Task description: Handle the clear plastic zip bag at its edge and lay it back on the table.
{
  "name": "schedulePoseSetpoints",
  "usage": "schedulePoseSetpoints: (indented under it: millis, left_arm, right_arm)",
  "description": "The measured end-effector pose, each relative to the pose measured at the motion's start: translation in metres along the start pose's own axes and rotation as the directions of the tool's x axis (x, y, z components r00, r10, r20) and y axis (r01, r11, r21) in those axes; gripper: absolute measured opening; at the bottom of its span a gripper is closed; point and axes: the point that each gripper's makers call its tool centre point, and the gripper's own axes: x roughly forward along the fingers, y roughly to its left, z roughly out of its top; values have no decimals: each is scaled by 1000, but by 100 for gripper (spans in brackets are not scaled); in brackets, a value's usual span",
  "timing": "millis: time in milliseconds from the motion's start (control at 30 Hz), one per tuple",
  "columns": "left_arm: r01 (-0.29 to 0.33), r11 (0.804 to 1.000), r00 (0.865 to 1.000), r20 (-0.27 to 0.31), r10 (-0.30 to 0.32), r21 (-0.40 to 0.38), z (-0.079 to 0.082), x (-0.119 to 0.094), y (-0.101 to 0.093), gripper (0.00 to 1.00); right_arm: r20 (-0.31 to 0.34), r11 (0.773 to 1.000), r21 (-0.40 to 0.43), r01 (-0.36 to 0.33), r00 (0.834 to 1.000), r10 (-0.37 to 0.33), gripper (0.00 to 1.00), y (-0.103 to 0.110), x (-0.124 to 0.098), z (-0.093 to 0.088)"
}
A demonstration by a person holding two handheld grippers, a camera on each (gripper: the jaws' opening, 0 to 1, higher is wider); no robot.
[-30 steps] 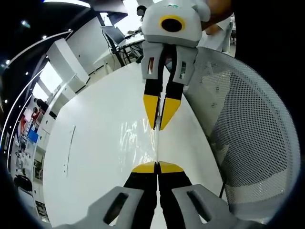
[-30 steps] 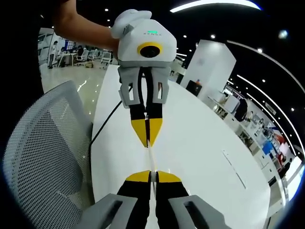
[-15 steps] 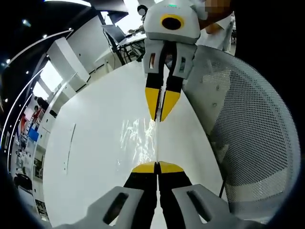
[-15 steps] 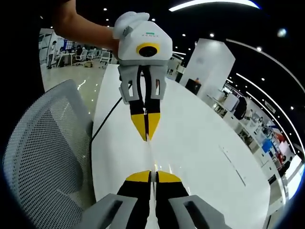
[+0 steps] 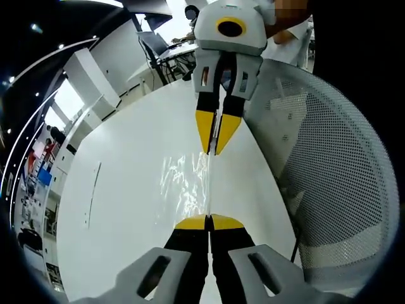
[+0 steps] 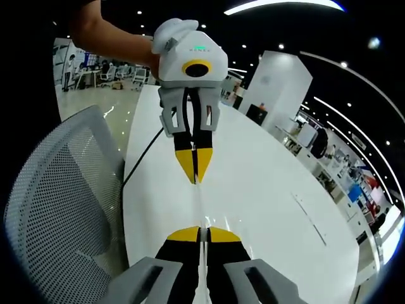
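Note:
The clear plastic zip bag (image 5: 185,182) hangs edge-on over the white table (image 5: 120,209), stretched between both grippers, with crinkled glints on its film. At the bottom of the left gripper view my left gripper (image 5: 209,221) is shut on its near edge. Opposite it, my right gripper (image 5: 214,152) is shut on the far edge. In the right gripper view the bag (image 6: 200,204) is a thin bright line from my right gripper (image 6: 199,233) up to my left gripper (image 6: 196,181), which a hand (image 6: 136,50) holds.
A white mesh chair (image 5: 329,164) stands at the table's edge, close beside both grippers; in the right gripper view the chair (image 6: 57,202) lies left. A black cable (image 6: 144,155) runs over the table's edge. The long white table (image 6: 272,183) stretches away.
The two grippers have drawn a little further apart and the bag is pulled straighter between them, with more glints showing on its film. Both stay shut on it.

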Motion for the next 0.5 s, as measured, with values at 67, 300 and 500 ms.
schedulePoseSetpoints:
  millis: [67, 300, 500]
  left_arm:
    - [-1, 1000, 1000, -1, 1, -1, -1, 0, 0, 0]
    - [-1, 1000, 1000, -5, 0, -3, -3, -2, -1, 0]
    - [-2, 1000, 1000, -9, 2, -6, -6, -3, -1, 0]
  right_arm:
    - [0, 1000, 0, -1, 1000, 1, 0, 1, 0, 0]
    - [0, 1000, -1, -3, 1000, 3, 0, 1, -1, 0]
    - [-3, 1000, 0, -3, 1000, 3, 0, 1, -2, -2]
